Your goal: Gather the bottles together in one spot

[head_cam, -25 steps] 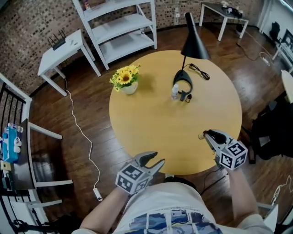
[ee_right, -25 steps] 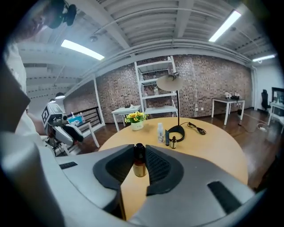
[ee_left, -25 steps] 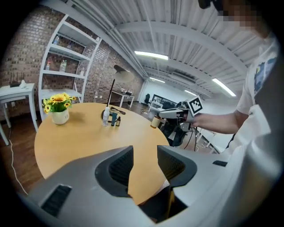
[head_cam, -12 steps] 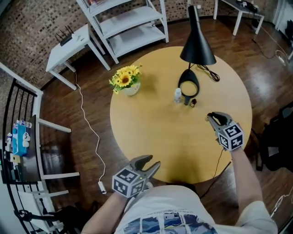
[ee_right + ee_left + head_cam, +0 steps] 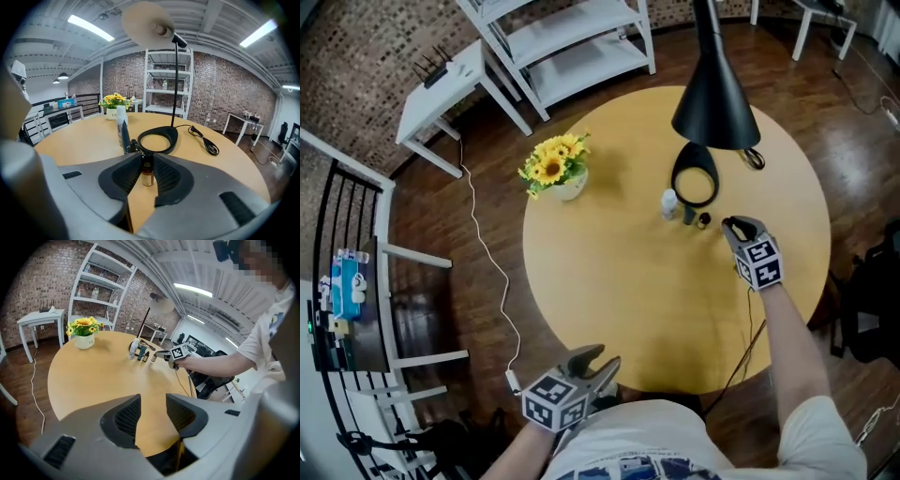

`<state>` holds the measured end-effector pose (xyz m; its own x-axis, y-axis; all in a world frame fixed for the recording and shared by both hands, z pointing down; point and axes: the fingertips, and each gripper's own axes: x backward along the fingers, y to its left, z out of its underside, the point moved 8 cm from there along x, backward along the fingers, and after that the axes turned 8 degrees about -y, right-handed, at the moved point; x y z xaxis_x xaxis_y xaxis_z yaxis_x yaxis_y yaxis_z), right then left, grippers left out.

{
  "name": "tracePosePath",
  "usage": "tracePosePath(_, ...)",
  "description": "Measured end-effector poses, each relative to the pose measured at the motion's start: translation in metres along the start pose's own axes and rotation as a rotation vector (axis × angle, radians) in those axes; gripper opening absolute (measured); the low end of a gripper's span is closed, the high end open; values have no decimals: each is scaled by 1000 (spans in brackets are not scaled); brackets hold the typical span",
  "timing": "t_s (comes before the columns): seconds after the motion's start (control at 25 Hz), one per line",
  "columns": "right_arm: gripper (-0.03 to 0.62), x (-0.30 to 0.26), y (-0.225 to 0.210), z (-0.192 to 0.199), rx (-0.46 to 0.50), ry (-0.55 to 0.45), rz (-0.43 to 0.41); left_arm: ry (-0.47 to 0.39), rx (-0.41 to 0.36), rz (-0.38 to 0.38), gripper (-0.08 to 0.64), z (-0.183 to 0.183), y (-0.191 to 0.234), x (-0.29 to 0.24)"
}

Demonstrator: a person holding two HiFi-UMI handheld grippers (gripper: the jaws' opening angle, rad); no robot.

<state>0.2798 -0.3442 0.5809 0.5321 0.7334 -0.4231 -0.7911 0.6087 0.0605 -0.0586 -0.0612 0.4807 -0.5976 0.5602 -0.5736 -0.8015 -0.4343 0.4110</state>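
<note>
A small amber glass bottle with a dark cap [image 5: 147, 174] is pinched between the jaws of the right tool [image 5: 147, 161], just beside the black ring-shaped lamp base [image 5: 158, 138] on the round yellow wooden table [image 5: 609, 281]. A white plastic bottle [image 5: 121, 120] and a slim dark blue bottle [image 5: 125, 137] are stood close by. The left tool [image 5: 153, 405] is held spread and empty over the table's near edge.

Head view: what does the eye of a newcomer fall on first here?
The round yellow table fills the middle, with a tall black lamp at its far side and yellow flowers at the left. Beside the lamp base, the right gripper holds a small brown bottle between its fingers, next to a white bottle.
</note>
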Motion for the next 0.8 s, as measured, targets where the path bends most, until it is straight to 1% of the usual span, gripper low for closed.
tracePosePath(0.12, 91, -19, -1, 9, -25, 1, 6, 10, 16, -24, 173, 3, 3, 4)
tracePosePath(0.28, 92, -20, -5, 8, -28, -5, 22, 5, 37, -27, 173, 5, 6, -3)
tracePosePath(0.52, 109, -18, -6, 10, -27, 1, 57, 5, 13, -3, 173, -3, 4, -7)
tracePosePath(0.56, 128, -18, -7, 9, -32, 1, 63, 6, 8, -1, 173, -4, 4, -7)
tracePosePath(0.6, 195, -15, -7, 8, -37, 0, 67, 7, 3, 1, 173, -4, 3, -7)
tracePosePath(0.64, 209, -12, -6, 7, -42, -3, 70, 8, -3, 3, 173, -5, 3, -6)
tracePosePath(0.72, 210, -3, -3, 5, -47, -11, 85, 8, -16, 8, 173, -4, 3, -6)
tracePosePath(0.8, 212, 11, 1, 1, -61, -29, 118, 1, -28, 17, 173, -3, 5, -6)
